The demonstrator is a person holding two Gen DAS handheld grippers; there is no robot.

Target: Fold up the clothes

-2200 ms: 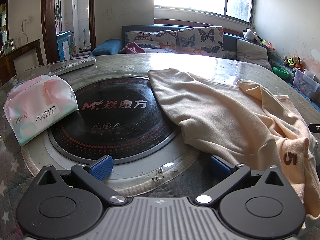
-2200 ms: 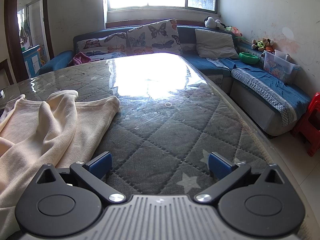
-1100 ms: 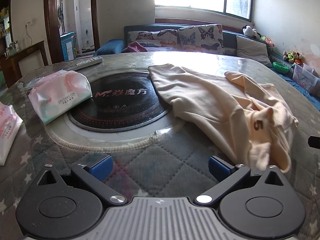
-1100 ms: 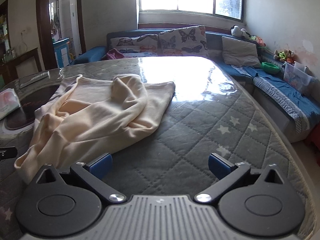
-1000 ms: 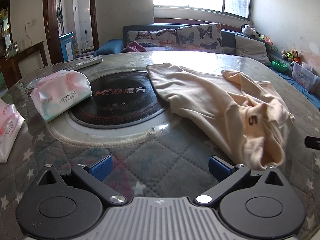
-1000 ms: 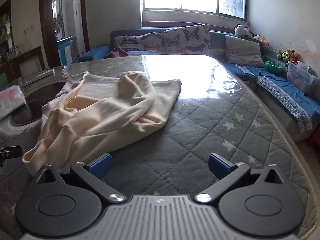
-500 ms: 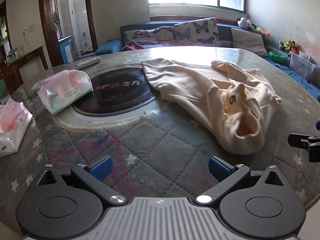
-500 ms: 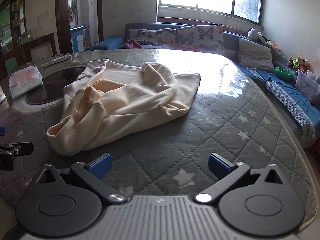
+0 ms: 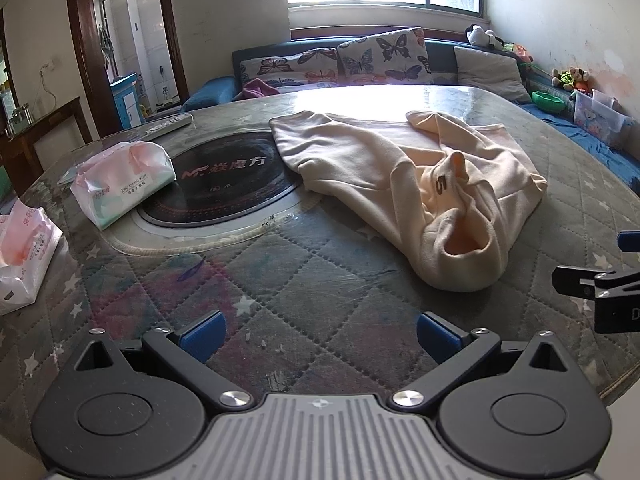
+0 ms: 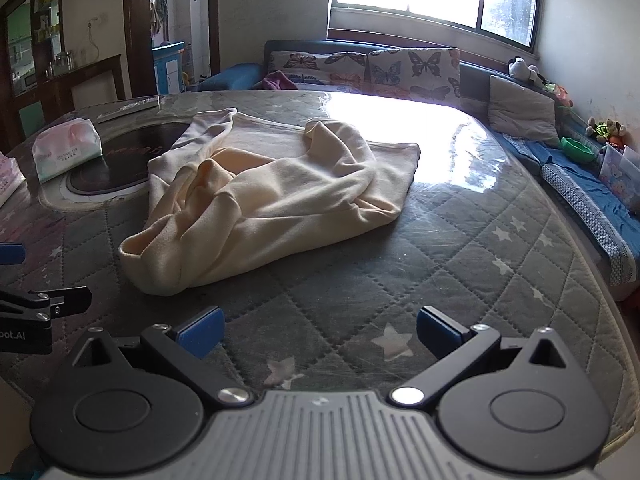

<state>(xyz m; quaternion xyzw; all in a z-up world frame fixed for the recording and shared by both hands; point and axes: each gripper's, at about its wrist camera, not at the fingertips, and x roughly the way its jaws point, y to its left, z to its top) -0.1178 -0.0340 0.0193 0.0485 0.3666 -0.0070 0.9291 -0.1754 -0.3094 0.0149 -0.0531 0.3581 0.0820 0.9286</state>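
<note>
A cream garment [image 9: 404, 176] with a dark "5" on it lies crumpled in a heap on the round quilted table [image 9: 280, 280]; the right wrist view shows the same garment [image 10: 272, 192] ahead and to the left. My left gripper [image 9: 320, 334] is open near the table's front edge, well short of the cloth, nothing between its blue pads. My right gripper [image 10: 318, 332] is open too, over bare quilt, a little back from the garment's near hem. Each gripper shows at the edge of the other's view.
A dark round cooktop [image 9: 224, 178] sits in the table's middle. Two tissue packs lie at the left: one [image 9: 124, 182] by the cooktop, one [image 9: 24, 256] at the edge. A remote [image 9: 170, 126] lies at the back. A sofa [image 10: 360, 66] stands behind.
Both grippers have drawn back toward the table's front edge and risen. The garment, earlier close under the fingers, now lies farther away in a loose heap, released.
</note>
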